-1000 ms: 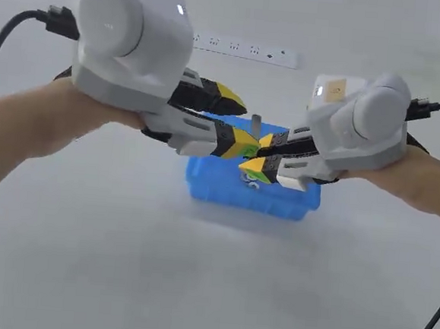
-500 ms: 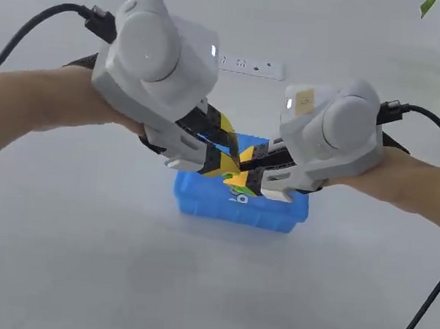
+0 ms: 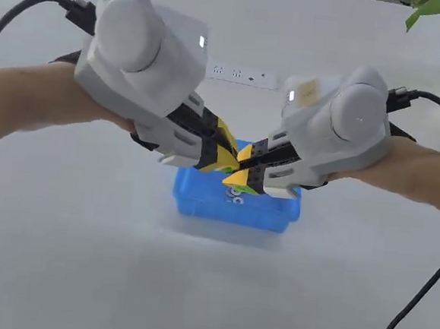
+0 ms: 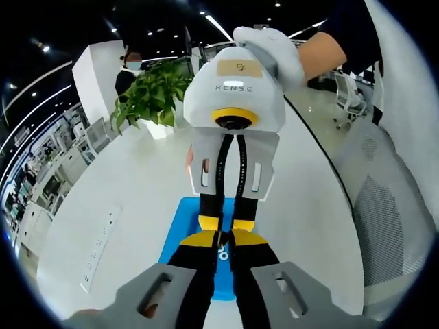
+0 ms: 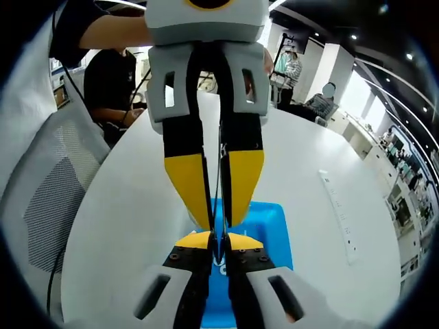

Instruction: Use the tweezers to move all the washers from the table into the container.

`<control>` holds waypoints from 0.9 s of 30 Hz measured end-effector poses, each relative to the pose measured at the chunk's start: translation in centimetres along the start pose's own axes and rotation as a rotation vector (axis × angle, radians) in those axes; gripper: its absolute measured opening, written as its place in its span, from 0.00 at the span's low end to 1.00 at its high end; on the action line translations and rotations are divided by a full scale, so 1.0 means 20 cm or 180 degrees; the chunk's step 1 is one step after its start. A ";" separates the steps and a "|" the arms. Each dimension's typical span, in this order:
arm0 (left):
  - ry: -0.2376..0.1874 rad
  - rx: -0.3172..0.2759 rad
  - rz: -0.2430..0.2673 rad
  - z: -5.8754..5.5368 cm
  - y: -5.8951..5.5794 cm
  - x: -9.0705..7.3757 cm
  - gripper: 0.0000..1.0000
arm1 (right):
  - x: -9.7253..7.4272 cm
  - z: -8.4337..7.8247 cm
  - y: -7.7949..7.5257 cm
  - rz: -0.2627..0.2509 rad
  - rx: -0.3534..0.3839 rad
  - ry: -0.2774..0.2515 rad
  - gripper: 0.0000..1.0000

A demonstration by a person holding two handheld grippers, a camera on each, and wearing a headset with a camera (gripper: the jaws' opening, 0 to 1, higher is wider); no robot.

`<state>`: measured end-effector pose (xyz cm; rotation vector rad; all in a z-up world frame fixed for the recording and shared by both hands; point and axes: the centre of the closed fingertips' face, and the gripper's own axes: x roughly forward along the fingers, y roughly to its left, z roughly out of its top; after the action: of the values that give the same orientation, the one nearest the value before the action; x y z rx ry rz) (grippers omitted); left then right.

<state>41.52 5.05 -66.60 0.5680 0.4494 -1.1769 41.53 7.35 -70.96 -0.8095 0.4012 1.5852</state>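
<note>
White tabletop (image 3: 83, 260) all across the head view, with a blue rectangular plastic container (image 3: 202, 201) resting on it near the middle. Farther back on the same surface, a long white power strip (image 3: 238, 76); green plant leaves (image 3: 437, 18) at the top right corner.

Directly above the container, two grey-white grippers with black jaws and yellow tips: left gripper (image 3: 227, 154) in the left hand (image 3: 94, 113), right gripper (image 3: 241, 168) in the right hand (image 3: 391, 166). Aimed straight at each other, tip to tip, touching or very nearly so, over the blue box.

From the left gripper view, own jaws drawn close together with barely a slit between the yellow tips, and the right gripper's tips butting against them head-on. Container just below the meeting point, with a small pale ring-shaped bit (image 4: 223, 255) lying inside; too small to call a washer with any certainty.

From the right gripper view, own jaws likewise narrow, closed almost to nothing. Opposite, the left gripper's yellow jaws hanging down with a thin dark strip (image 5: 221, 157) running along the slit between them, down to where all four tips meet. Possibly the tweezers, possibly a part of the gripper; cannot tell, nor whether either pair of jaws is actually pinching it.

Off the table's edge in the same view, a grey mesh chair back (image 5: 48, 192) and a seated person in a dark top (image 5: 110, 82).
</note>
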 end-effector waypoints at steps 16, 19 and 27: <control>-0.0031 -0.0110 -0.0044 -0.05 -0.33 -0.01 0.10 | -0.13 0.01 0.31 0.0132 0.0020 0.0041 0.07; -0.0016 -0.0108 -0.0050 -0.06 -0.36 0.00 0.08 | -0.11 -0.01 0.35 0.0165 0.0006 0.0095 0.07; 0.0098 -0.0148 -0.0135 -0.16 -0.40 0.07 0.08 | -0.03 -0.11 0.39 0.0235 0.0109 0.0176 0.08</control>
<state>34.37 3.84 -71.48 0.5392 0.5159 -1.1966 34.53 4.00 -73.64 -0.8219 0.5017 1.6225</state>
